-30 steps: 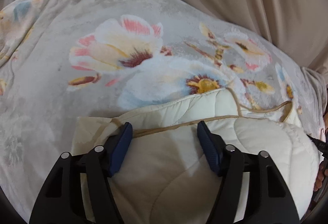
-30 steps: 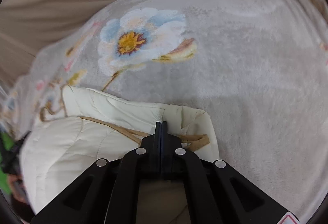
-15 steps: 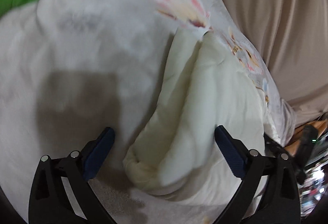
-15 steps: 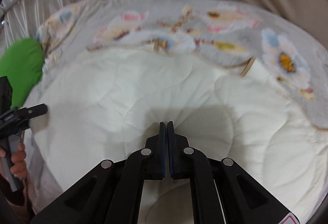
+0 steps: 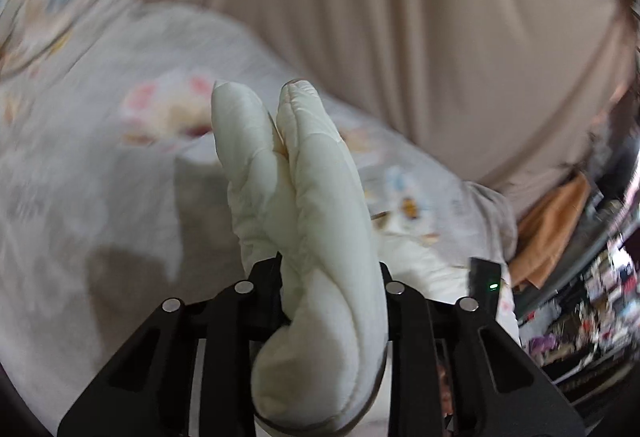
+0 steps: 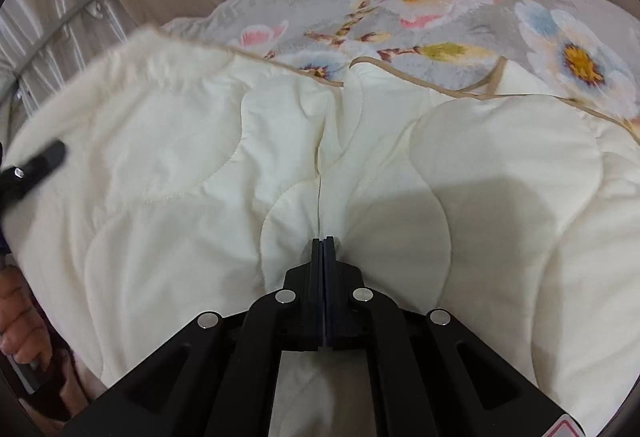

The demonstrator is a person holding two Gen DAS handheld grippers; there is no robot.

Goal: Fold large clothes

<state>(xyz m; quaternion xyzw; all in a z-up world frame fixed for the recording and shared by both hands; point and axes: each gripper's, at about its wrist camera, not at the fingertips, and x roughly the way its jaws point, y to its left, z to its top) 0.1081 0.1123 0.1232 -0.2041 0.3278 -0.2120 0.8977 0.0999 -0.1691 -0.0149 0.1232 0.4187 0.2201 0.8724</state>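
A cream quilted garment with tan trim lies spread over a grey floral blanket. In the left wrist view a thick doubled fold of the garment stands up between the fingers of my left gripper. Its jaws are closing and press the fold from both sides; the pads themselves are hidden by the fabric. My right gripper is shut, its tips pinching a crease of the garment near the middle. One black finger of the left gripper shows at the left edge of the right wrist view.
A beige curtain hangs behind the bed. A hand holds the left tool at the lower left. An orange cloth and cluttered shelves lie to the right. A dark device with a green light sits past the fold.
My left gripper opened wide around the rolled edge of the garment, then closed on it and lifted it. My right gripper stayed shut and slid across the garment toward its middle.
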